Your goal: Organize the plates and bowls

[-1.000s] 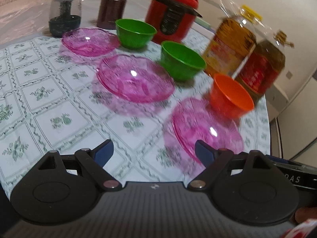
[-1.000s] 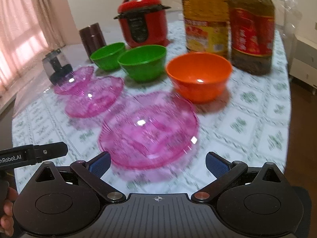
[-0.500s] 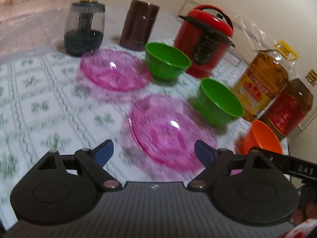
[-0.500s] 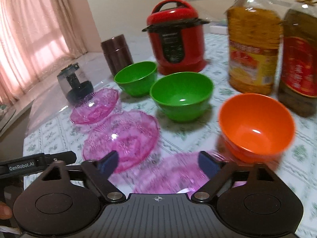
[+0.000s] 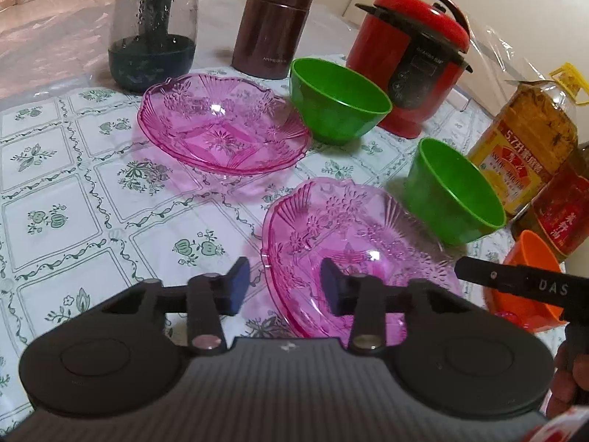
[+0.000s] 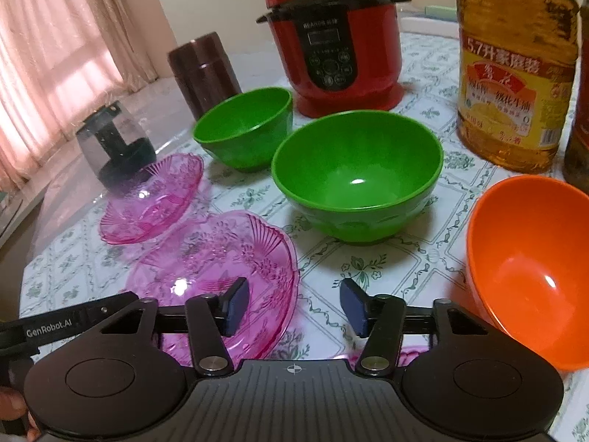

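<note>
left gripper (image 5: 281, 285) jaws just closing, straddling left rim of near pink plate (image 5: 368, 243) lower center, pads not pressing, right gripper (image 6: 291, 304) jaws just closing, straddling same plate's right rim, no contact, 2 green bowls (image 6: 357, 173) mid-frame, orange bowl (image 6: 530, 272) right edge

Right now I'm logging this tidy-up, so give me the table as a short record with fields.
surface: table under a green-patterned cloth
plates: far pink plate; near pink plate
bowls: far green bowl; near green bowl; orange bowl
stacking: none yet, every dish sits apart
left gripper: jaws just closing, astride the near pink plate's left rim, pads not pressing
right gripper: jaws just closing astride that plate's right rim, pads not pressing
background: red cooker, brown canister, oil bottle
</note>
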`<state>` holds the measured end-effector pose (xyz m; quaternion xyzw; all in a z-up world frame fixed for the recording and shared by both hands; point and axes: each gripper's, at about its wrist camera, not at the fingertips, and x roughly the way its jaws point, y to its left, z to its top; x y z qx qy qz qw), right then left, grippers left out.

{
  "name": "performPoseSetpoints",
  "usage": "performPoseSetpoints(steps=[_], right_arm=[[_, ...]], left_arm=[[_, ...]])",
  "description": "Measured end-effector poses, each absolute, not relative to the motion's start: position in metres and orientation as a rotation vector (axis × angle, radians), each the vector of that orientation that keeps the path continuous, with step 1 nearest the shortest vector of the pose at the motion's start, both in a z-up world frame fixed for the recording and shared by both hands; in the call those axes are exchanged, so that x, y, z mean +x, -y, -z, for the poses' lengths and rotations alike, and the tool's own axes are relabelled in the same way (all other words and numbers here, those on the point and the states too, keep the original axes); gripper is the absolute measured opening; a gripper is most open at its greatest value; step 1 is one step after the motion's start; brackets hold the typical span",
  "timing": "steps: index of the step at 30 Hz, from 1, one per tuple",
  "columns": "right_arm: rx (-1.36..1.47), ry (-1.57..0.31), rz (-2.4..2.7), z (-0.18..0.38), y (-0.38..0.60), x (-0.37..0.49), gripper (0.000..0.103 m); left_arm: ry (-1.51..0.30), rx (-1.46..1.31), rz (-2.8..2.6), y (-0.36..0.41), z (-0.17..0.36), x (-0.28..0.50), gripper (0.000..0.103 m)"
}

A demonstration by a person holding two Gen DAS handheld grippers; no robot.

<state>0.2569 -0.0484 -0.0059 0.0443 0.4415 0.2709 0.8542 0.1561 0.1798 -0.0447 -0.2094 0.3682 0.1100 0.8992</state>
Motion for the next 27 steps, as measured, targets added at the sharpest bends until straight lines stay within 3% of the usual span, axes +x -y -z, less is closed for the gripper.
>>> performPoseSetpoints(steps=[12, 16, 27], right_arm=[[0.092, -0.973, -0.582, 0.022, 0.032, 0.265, 0.024], [0.091, -0.974, -0.556, 0.023, 0.032, 0.266, 0.008], [0.102, -0.929, -0.567, -0.012, 0.041, 0.242, 0.007]], left_arm=[[-0.778, -0.411, -0.239, -0.183, 0.052, 0.164, 0.009], [-0.777, -0.417, -0.247, -0.185, 0.051, 0.161, 0.008], [-0.737, -0.407, -0.234, -0.180, 0.018, 0.136, 0.008]])
